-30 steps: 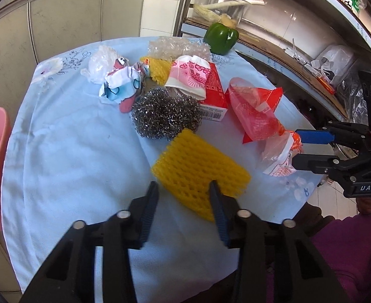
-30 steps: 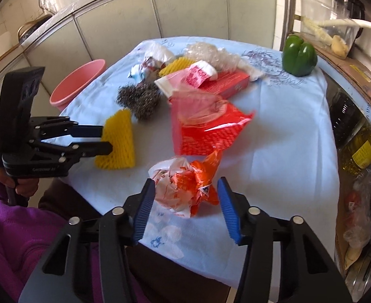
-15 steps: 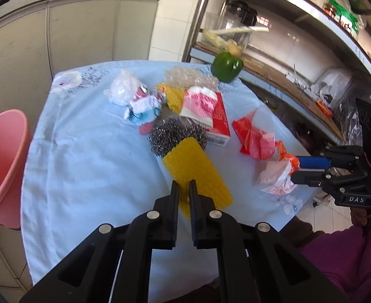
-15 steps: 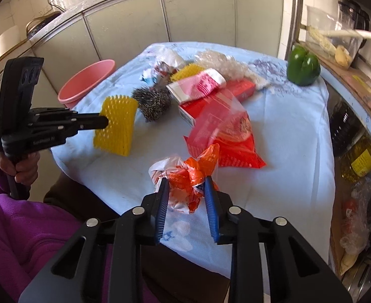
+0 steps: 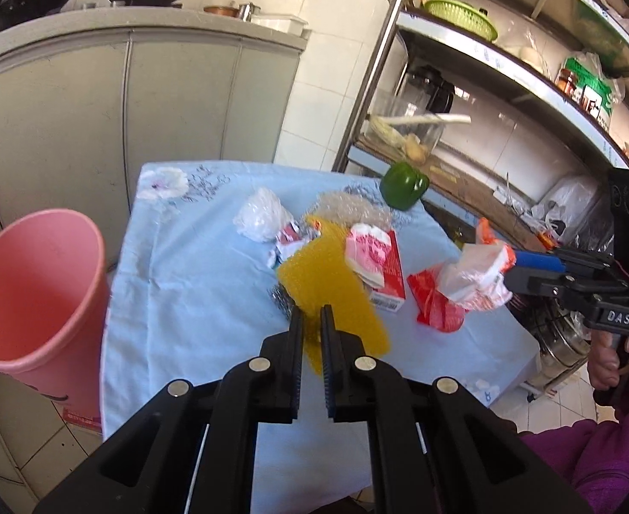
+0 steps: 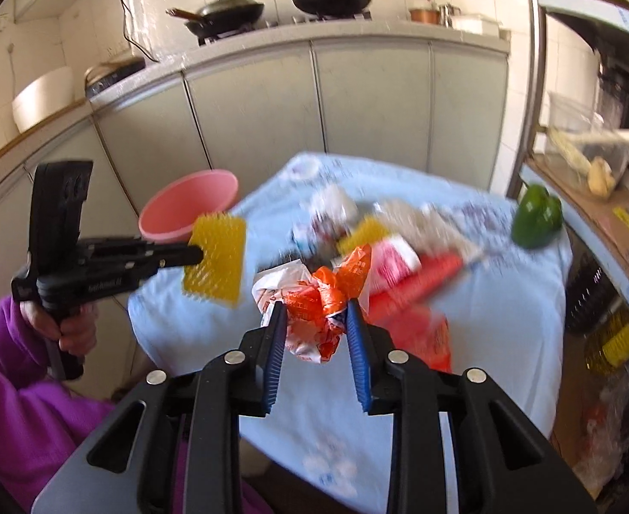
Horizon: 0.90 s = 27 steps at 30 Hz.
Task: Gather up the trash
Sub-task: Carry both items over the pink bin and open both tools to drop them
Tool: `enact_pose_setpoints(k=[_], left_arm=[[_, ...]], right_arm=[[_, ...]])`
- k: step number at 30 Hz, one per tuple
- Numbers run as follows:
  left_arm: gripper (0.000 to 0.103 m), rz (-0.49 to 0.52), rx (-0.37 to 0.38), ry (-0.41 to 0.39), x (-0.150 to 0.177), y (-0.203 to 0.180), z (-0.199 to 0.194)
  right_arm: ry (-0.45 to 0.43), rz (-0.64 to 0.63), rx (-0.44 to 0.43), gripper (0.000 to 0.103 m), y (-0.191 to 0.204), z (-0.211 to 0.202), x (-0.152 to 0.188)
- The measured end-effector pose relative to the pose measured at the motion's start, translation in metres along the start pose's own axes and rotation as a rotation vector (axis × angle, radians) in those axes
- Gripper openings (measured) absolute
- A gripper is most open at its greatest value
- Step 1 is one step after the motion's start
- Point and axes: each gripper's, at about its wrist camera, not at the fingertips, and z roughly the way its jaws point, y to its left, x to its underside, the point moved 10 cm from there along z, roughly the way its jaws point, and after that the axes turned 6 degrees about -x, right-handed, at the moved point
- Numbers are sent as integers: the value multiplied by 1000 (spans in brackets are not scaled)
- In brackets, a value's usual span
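Step in hand was carrying. The pink bin stood left of my left tongs, which were pinched on the yellow foam net, lifted clear. My right tongs had just been closing and clamped the crumpled orange-white wrapper, probably clear of the table. Next: swing both over the bin and release.

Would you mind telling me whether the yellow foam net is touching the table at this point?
Apart. The right wrist view shows the yellow net pinched in the left gripper, hanging clear in the air beside the table, in front of the pink bin.
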Motion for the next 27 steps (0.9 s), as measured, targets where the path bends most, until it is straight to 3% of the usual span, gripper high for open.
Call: enact_pose_setpoints(k=[7, 14, 21, 27], left_arm=[[7, -56, -74, -93, -24, 35, -27], [7, -152, -254, -160, -32, 96, -48], [7, -288, -430, -155, -15, 167, -54], [8, -357, -535, -129, -1, 209, -44]], right_arm=[[-48, -47, -37, 29, 18, 25, -42], [-61, -88, -144, 29, 59, 79, -83], [0, -76, -276, 29, 103, 157, -108], [61, -130, -320, 29, 140, 215, -116]])
